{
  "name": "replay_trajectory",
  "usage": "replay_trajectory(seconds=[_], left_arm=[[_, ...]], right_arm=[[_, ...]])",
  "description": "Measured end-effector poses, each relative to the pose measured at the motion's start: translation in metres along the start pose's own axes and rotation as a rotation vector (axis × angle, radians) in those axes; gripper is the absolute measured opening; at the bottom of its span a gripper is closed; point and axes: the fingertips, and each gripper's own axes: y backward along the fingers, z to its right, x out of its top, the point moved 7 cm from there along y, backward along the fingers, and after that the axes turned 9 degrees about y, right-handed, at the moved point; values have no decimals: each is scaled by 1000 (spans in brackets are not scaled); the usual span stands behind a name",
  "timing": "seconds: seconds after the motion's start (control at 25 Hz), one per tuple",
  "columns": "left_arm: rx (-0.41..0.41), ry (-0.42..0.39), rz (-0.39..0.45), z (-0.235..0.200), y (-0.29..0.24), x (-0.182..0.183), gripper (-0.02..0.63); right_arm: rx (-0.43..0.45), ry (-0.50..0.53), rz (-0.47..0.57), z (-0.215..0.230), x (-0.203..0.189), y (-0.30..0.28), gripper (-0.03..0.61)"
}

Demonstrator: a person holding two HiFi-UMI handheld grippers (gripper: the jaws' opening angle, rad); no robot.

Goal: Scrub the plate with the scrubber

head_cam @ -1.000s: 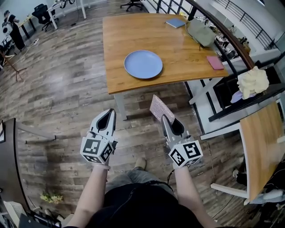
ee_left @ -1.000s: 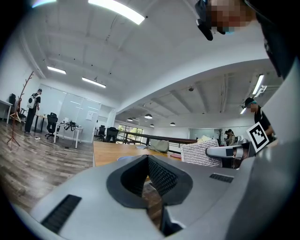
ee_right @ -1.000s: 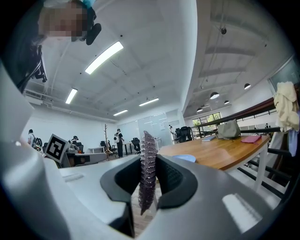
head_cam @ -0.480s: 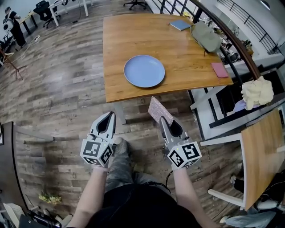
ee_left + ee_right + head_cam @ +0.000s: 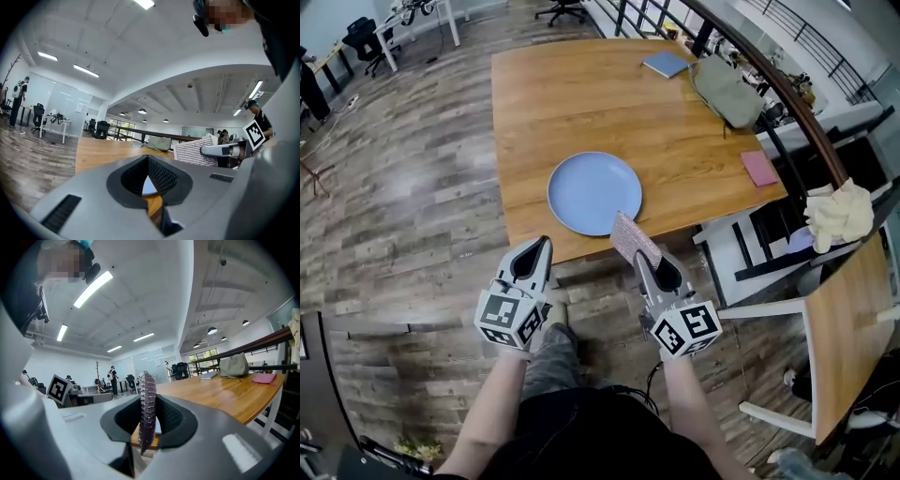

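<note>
A round blue plate (image 5: 594,192) lies on the wooden table (image 5: 581,94), close to its near edge. My right gripper (image 5: 641,251) is shut on a flat pinkish scrubber (image 5: 631,237) that stands on edge and reaches over the table's near edge beside the plate. In the right gripper view the scrubber (image 5: 146,411) sits upright between the jaws. My left gripper (image 5: 536,246) is shut and holds nothing; it points at the table edge just short of the plate. In the left gripper view a sliver of the plate (image 5: 149,186) shows past the jaws, and the scrubber (image 5: 193,151) at right.
On the table's far right lie a grey bag (image 5: 727,89), a blue notebook (image 5: 666,64) and a pink pad (image 5: 759,168). A black railing (image 5: 787,103) runs along the right. Another wooden tabletop (image 5: 853,319) stands at right. A crumpled cream cloth (image 5: 839,213) sits on a rack.
Both grippers and my view have moved forward to the table's near edge. The plate now lies just ahead of the jaws. The scrubber stays held in the right gripper.
</note>
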Motion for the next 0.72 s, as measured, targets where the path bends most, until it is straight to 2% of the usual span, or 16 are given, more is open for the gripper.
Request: replay_trajectory(seconds=[0.56, 0.72], left_arm=[[-76, 16, -112, -69, -70, 4, -5], [-108, 24, -138, -85, -86, 5, -5]], right_arm=[[-27, -65, -124, 10, -31, -92, 86], [-46, -75, -189, 13, -43, -112, 86]])
